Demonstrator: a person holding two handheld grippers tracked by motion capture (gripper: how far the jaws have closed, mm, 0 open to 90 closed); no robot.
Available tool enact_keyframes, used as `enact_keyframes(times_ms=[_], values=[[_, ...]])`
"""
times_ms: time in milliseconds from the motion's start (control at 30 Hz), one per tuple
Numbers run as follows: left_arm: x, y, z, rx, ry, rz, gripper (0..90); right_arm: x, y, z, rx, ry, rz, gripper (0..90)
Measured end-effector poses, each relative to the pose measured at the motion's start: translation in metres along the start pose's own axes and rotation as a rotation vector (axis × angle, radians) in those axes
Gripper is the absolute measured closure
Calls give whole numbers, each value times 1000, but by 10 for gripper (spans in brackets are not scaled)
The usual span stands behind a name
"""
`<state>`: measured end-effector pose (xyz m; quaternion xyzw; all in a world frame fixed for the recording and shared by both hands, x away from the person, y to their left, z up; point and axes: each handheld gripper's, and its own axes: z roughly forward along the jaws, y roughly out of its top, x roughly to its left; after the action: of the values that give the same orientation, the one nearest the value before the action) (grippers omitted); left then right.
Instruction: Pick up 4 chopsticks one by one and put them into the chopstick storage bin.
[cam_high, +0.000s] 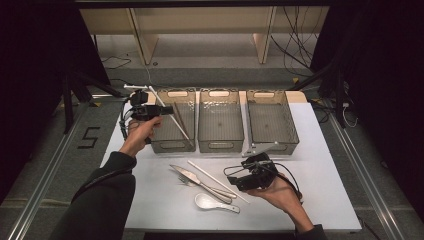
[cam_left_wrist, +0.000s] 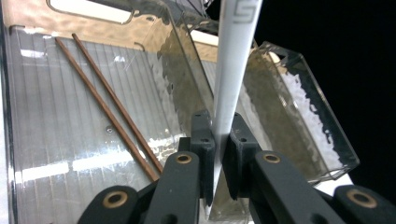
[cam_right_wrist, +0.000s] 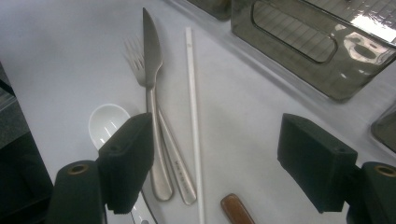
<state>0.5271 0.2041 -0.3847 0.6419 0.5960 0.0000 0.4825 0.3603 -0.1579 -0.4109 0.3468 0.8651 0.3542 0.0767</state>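
White chopstick (cam_left_wrist: 233, 70): we hold it clamped in the left hand-held gripper (cam_left_wrist: 218, 140) over the left bin (cam_left_wrist: 60, 140) containing 2 brown chopsticks (cam_left_wrist: 109, 109). Released tilted, it could catch the rim. Right hand-held gripper (cam_right_wrist: 215, 163) stands wide, empty.

Glossy clear-plastic bin (cam_left_wrist: 289, 116), matt white chopstick (cam_left_wrist: 233, 70), shiny metal knife (cam_right_wrist: 152, 79).

Left gripper (cam_high: 167, 109) clamped tight, raised — right gripper (cam_right_wrist: 217, 161) low, jaws wide apart.

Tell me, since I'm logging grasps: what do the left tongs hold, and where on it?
The left tongs grip a white chopstick near one end, over the left bin.
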Motion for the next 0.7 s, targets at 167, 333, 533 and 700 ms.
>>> enact_keyframes(times_ms=[167, 333, 533, 700], values=[[0, -3, 9, 28, 3, -5, 829, 1, 0, 0, 0, 3, -5, 276], [0, -4, 14, 44, 19, 4, 827, 1, 0, 0, 1, 5, -6, 276], [-1, -3, 20, 43, 43, 0, 824, 1, 0, 0, 2, 8, -8, 277], [-2, 0, 27, 41, 86, 10, 808, 1, 0, 1, 6, 10, -11, 277]])
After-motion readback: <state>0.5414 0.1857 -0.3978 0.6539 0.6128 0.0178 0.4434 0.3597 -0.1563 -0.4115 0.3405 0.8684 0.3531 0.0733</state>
